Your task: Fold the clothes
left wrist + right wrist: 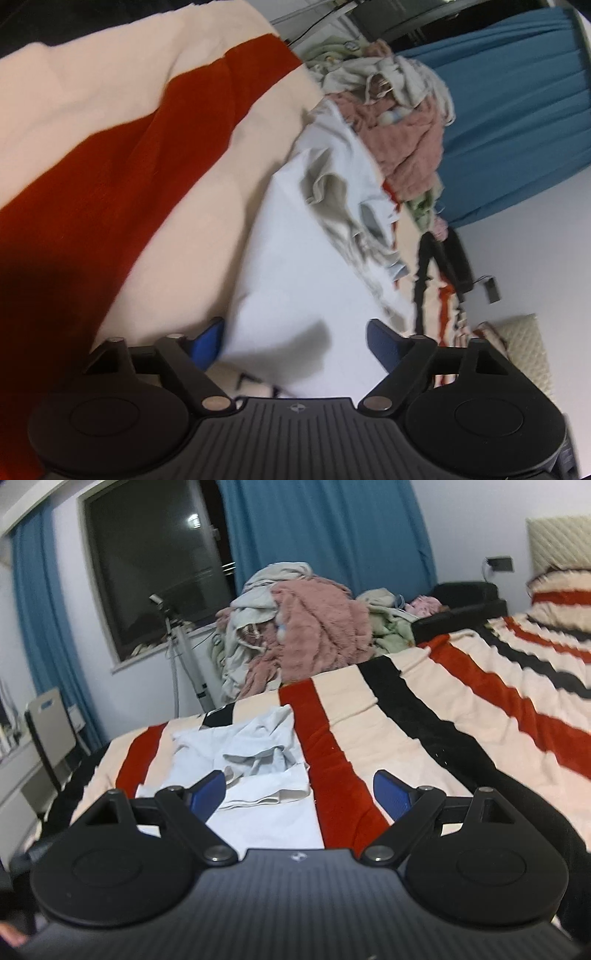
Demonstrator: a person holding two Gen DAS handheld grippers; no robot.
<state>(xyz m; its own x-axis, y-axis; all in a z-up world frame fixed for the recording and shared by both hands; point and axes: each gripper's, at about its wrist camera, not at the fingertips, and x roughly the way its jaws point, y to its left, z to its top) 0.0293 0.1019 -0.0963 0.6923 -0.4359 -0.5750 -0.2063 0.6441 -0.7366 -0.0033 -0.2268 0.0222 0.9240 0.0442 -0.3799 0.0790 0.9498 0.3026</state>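
- Left hand-held gripper (295,341) sits low over the near corner of the pale blue garment (291,266), jaws wide, blue pads (212,338) either side of the cloth and not yet pinching it; I read this as the reach for a corner grab
- That view is smeared and rolled over, so whether a pad already brushes the fabric, I cannot tell
- To do it well: take one single layer right at the corner, close fully before lifting, and keep off the striped blanket (122,155) beneath
- The garment (255,753) lies on the bed's near left part, flat at the near hem, rumpled and bunched toward the far end
- That bunching wants smoothing first, or the fold will trap creases
- Right hand-held gripper (299,794) hovers above the near hem, jaws wide, nothing between them; it looks ready for the opposite corner
- Far behind, the laundry pile (295,635) waits by the blue curtain (325,528)
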